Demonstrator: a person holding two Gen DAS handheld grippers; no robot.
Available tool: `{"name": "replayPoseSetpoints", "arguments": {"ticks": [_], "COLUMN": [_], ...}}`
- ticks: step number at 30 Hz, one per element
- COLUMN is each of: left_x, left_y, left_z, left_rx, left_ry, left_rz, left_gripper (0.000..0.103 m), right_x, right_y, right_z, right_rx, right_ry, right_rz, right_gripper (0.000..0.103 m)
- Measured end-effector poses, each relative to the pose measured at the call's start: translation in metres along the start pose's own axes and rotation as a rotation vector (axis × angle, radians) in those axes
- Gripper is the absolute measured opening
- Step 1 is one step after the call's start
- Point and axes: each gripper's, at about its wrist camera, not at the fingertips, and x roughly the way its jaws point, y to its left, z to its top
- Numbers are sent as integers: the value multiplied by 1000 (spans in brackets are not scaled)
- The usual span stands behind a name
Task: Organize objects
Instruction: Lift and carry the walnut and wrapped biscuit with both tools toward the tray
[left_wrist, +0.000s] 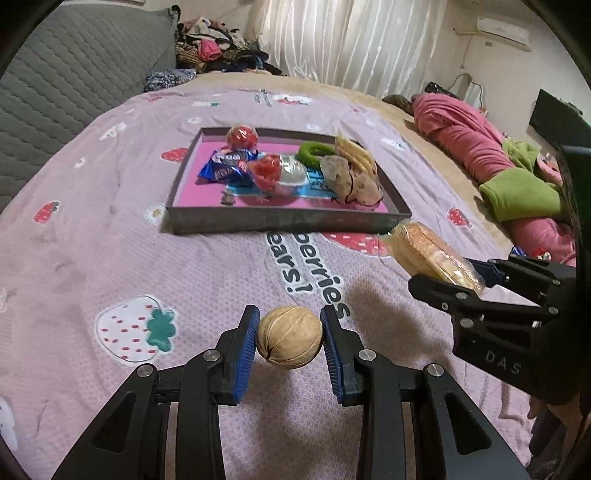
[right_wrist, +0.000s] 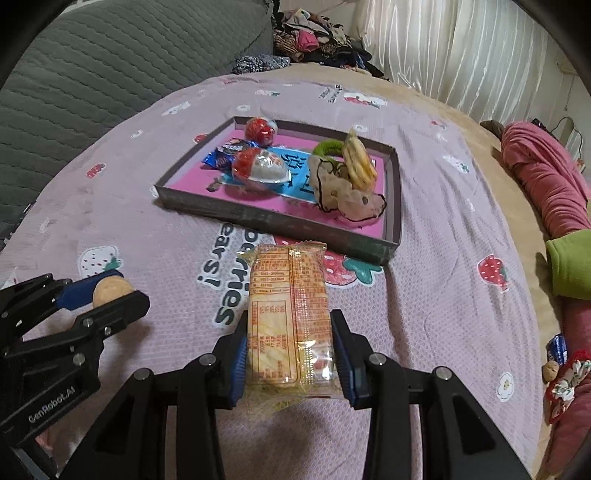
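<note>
Two items are in hand: the left gripper (left_wrist: 290, 338) clamps a walnut (left_wrist: 289, 337) at lower centre, and the right gripper (right_wrist: 290, 354) pinches a cracker packet (right_wrist: 290, 317). Both are off the blanket (left_wrist: 110, 258), short of the tray (left_wrist: 288, 218) at mid-frame, which already holds several snacks. One more walnut (right_wrist: 550, 370) lies at the far right, seemingly left to collect.

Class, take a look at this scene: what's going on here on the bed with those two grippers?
A person is tidying small items into a shallow tray on a strawberry-print blanket. The left gripper is shut on a walnut, held above the blanket. The right gripper is shut on a yellow packet of crackers. The tray ahead already holds wrapped sweets, another cracker packet and a green ring. Neither held item is in the tray yet.
</note>
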Motion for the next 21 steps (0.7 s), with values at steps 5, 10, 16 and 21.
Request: {"name": "replayPoseSetpoints", "arguments": {"ticks": [5, 10, 16, 21], "left_x": [-14, -29, -47, -61], "left_y": [2, 3, 4, 4], "left_z": [3, 5, 11, 16], "left_rx": [0, 2, 1, 9], "left_ry": [-19, -34, -58, -74], "left_rz": [6, 16, 26, 19], "left_gripper": [35, 35, 35, 35], "right_x": [-19, -37, -54, -70], "right_y": [6, 13, 19, 19], "right_z": [3, 6, 6, 6], "right_rx": [-4, -13, -22, -23], "right_ry": [-29, -58, -82, -102], "right_rz": [-1, -6, -13, -16], "right_gripper": [40, 40, 40, 40]}}
